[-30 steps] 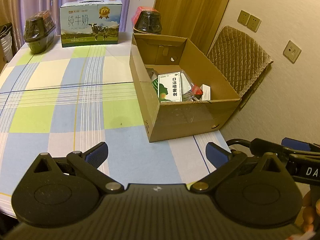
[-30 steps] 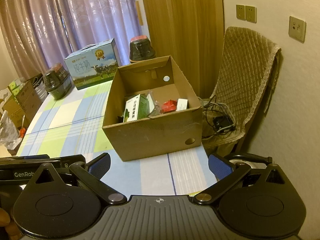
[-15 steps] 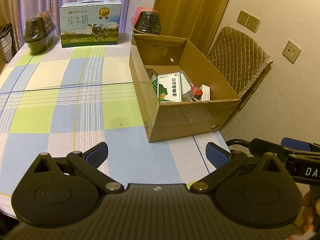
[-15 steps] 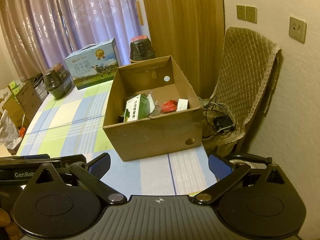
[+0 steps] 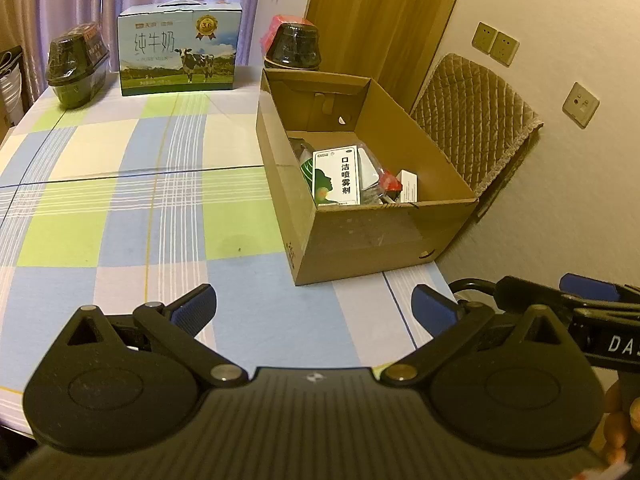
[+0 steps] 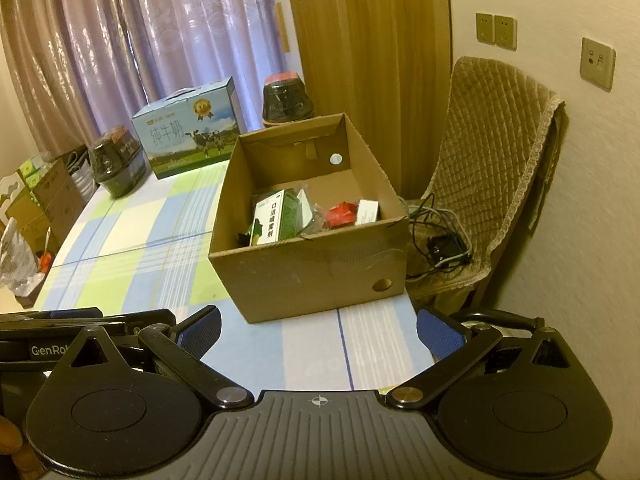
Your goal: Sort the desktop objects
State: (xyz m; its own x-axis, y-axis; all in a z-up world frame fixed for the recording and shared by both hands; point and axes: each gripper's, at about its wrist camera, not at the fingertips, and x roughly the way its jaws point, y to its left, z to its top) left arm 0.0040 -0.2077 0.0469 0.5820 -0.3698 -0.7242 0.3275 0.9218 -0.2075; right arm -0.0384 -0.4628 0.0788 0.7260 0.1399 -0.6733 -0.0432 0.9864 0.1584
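Both tools hang low over the near edge of the checked tablecloth (image 5: 132, 208), side by side and empty: the left gripper (image 5: 314, 308) has its blue pads spread wide with nothing between them, and the right gripper (image 6: 318, 328) stands just as wide apart and bare. The cardboard box (image 6: 308, 276) sits right of centre in both views, open-topped, with the sorted pieces lying at its bottom: a green-and-white spray carton (image 5: 335, 178) leaning against the near wall, a small red item (image 6: 341, 214) and a white packet (image 6: 366, 211) beside it. The cloth in front of the box looks bare, so the sorting seems close to done, or the step in hand is to find what remains. Along the top of the left view stand a milk carton case (image 5: 178, 52) and two dark domed tubs, one at upper left (image 5: 76, 66) and one just behind the box (image 5: 293, 46); whether these belong to the sort cannot be told. To do this well, pick one target, reach with the nearer tool, keep the pads wide until they straddle it, and lift clear of the box's tall rim before lowering inside.
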